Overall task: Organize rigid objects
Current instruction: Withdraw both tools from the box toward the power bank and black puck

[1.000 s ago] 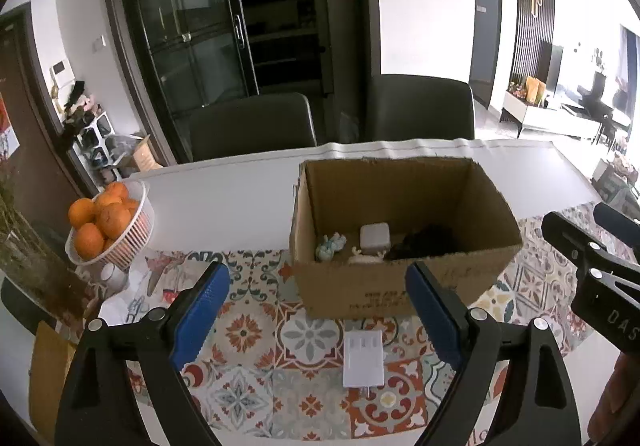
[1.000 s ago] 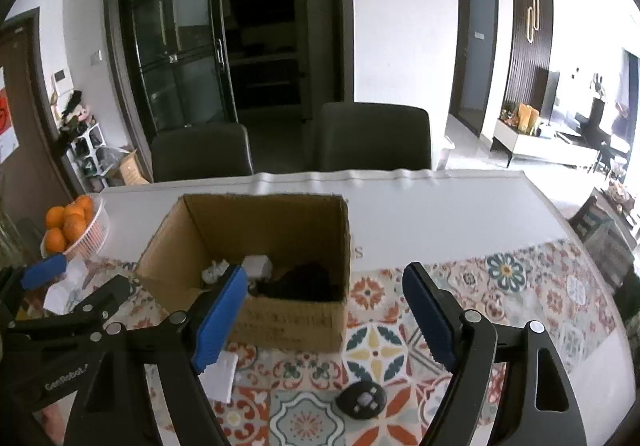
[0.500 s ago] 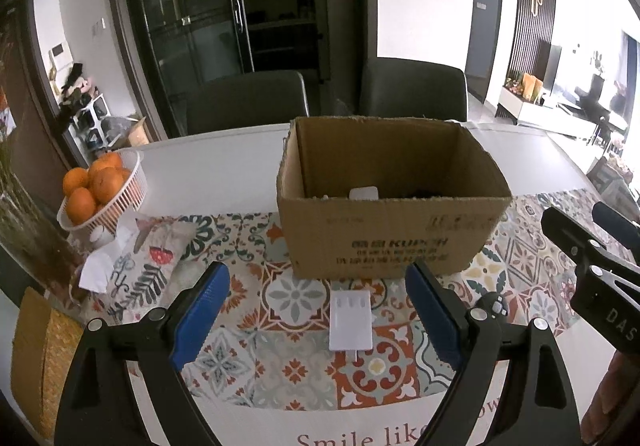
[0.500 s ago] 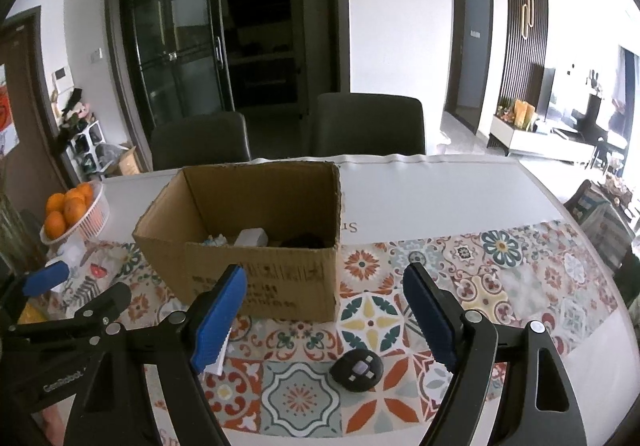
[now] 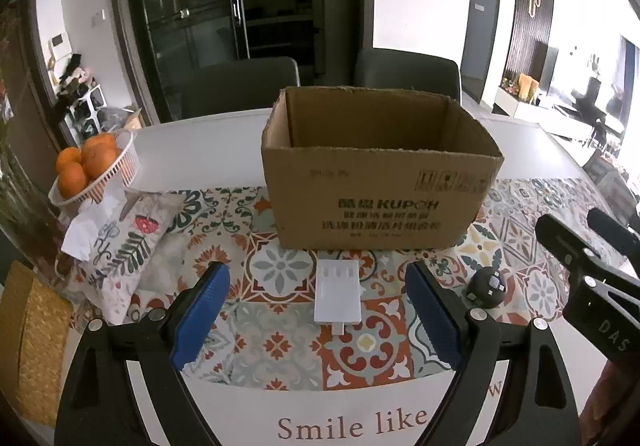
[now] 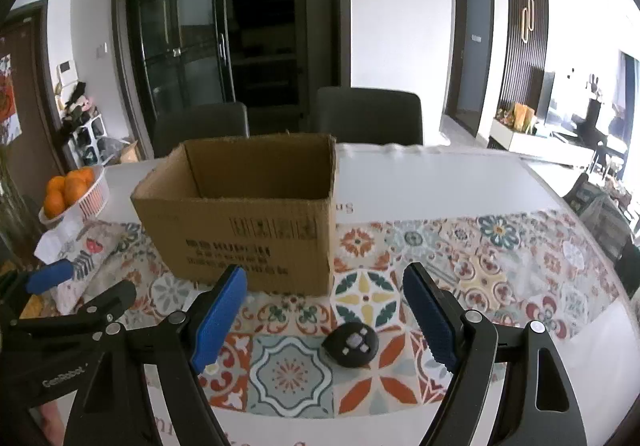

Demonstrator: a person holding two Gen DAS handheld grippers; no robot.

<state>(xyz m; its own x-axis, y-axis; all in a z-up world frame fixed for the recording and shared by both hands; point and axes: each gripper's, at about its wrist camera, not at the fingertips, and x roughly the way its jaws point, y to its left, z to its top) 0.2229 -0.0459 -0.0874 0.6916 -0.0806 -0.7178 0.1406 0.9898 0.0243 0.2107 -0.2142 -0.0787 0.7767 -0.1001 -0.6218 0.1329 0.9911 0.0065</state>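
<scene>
In the basket (image 5: 124, 169), oranges (image 5: 86, 161).

This is a home, in its dining area. The white bench (image 5: 208, 149) wears a patterned tile-print runner (image 5: 280, 302), and two dark upholstered chairs (image 6: 368, 117) stand at its far side. A white basket of oranges (image 5: 96, 169) sits on the bench beside a printed cushion (image 5: 136, 238). Behind stands a tall glass-door cabinet (image 6: 180, 45), and to the right a living room with a low TV console (image 5: 560, 117) opens up.
</scene>
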